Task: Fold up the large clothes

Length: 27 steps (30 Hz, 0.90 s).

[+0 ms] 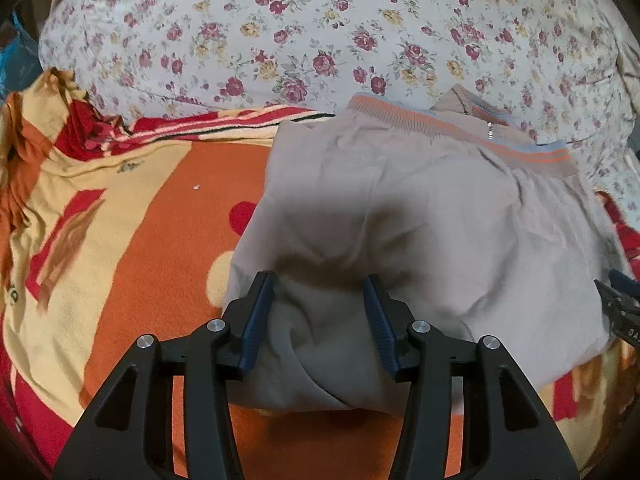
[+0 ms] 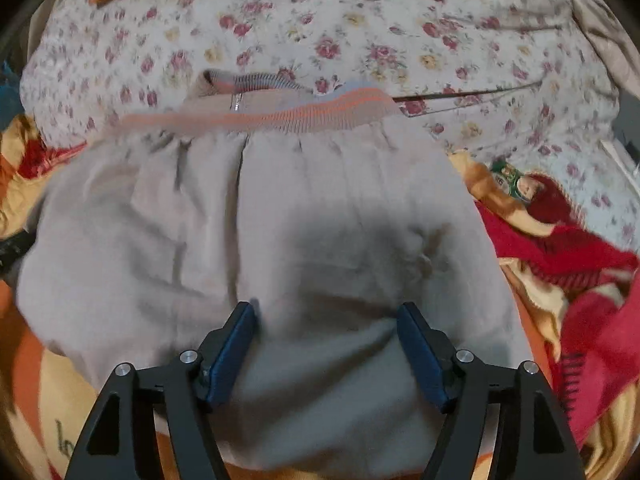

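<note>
Orange, yellow and red blanket (image 1: 132, 240) spread over the bed, floral quilt (image 1: 320, 28) bunched behind. Left gripper (image 1: 320, 296) released, blue pads apart, straddling a fold at the near edge of the beige jacket (image 1: 420, 216) without pinching it. Right gripper (image 2: 328, 320) likewise spread wide above the same cloth, nothing clamped. Jacket lying folded on the blanket, its striped ribbed hem (image 2: 280, 116) and zip at the far side, against the quilt.

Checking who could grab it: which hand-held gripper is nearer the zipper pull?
Right hand-held gripper, roughly below the zipper pull; left hand-held gripper sits farther toward the garment's left edge.
</note>
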Motion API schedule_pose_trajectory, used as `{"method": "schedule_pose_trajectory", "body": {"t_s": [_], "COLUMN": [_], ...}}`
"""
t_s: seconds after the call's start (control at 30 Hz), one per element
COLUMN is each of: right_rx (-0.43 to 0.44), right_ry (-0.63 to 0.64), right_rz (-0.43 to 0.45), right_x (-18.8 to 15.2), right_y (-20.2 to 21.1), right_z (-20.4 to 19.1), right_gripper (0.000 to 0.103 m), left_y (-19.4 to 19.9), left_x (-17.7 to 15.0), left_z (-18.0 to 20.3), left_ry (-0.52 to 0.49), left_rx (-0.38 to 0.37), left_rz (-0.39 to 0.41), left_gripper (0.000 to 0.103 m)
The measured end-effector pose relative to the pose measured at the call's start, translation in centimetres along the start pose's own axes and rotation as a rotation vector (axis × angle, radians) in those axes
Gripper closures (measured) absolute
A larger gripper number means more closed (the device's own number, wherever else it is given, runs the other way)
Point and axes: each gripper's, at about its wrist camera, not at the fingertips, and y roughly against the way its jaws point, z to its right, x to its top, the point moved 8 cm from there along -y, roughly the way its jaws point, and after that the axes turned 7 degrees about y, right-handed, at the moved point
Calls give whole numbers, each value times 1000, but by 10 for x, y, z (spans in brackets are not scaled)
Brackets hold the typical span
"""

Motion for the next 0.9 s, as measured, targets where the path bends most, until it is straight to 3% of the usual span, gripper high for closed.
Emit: {"method": "schedule_pose_trajectory", "body": {"t_s": [0.17,0.23,0.43,0.6,0.67,0.77,0.9], "right_rx": [60,90,97,144,143,137,139], "right_ry": [-23,-29,-51,-65,-46,-22,-20], "right_rz": [57,72,132,135,137,140,140], "right_x": [-5,-9,-13,-16,-14,-12,-10], "right_y": [26,31,26,15,15,15,13], "right_z": [3,5,22,23,21,19,19], "right_gripper": [29,26,25,22,22,21,21], "left_y": [8,10,1,-25,-31,-34,-39], "left_x": [11,15,28,22,24,26,27], "left_z": [-12,-13,-25,-34,-34,-30,-16], "left_ry": [148,178,250,317,330,325,258], "left_rx": [-183,-212,-184,-206,-219,-234,-232], "left_rz": [-46,-44,-53,-153,-150,-148,-136], "left_gripper": [36,30,28,28,25,18,17]}}
